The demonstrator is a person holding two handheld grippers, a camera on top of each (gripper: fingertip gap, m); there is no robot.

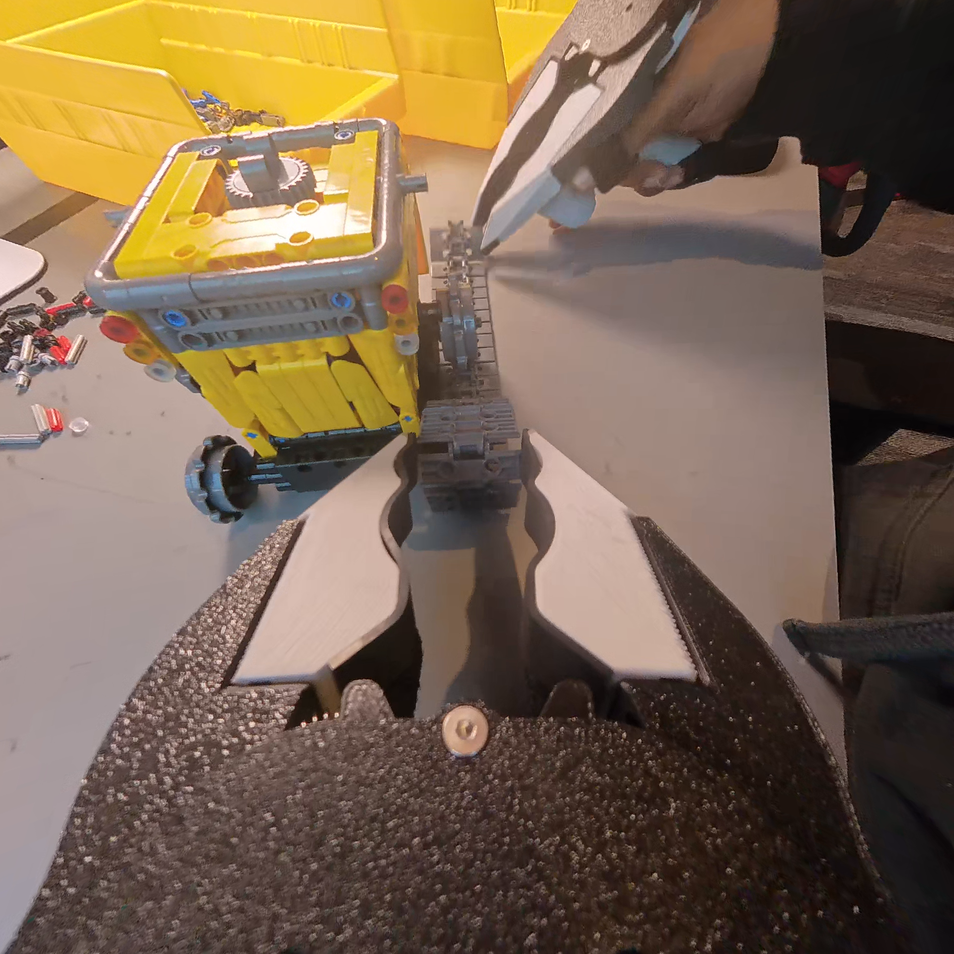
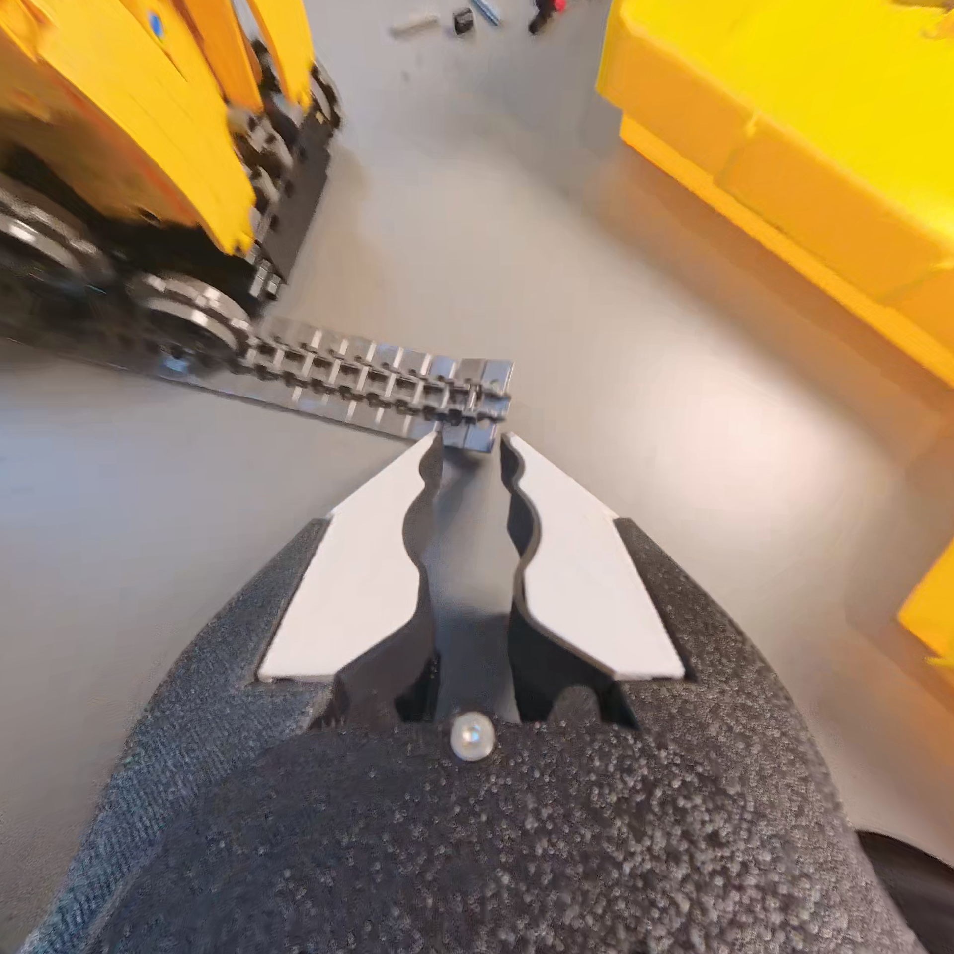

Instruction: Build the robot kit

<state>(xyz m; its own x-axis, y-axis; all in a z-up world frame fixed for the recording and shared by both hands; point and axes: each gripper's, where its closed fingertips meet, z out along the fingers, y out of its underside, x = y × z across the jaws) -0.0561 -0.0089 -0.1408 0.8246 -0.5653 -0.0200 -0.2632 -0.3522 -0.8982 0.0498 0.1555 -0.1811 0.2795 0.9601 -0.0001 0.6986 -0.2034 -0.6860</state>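
Note:
A yellow brick-built vehicle [image 1: 258, 289] with a grey frame stands on the grey table [image 1: 645, 413]. A grey track chain [image 1: 467, 330] runs along its right side, over a sprocket. My left gripper [image 1: 467, 444] is shut on the track's near end, one finger on each side. My right gripper [image 2: 472, 439] is shut on the last link at the track's far end [image 2: 475, 408], which lies stretched out flat from the vehicle [image 2: 129, 129]. The right gripper also shows in the left wrist view [image 1: 485, 240], held by a hand [image 1: 697, 103], its tip at the track's far end.
Yellow bins [image 1: 206, 77] stand behind the vehicle and to the right in the right wrist view [image 2: 774, 155]. Small loose parts [image 1: 41, 335] lie on the table to the left. A black wheel [image 1: 222, 480] sits at the vehicle's near left corner. The table's edge [image 1: 826, 413] is at the right. About 20 centimeters separates my left fingertips from my right.

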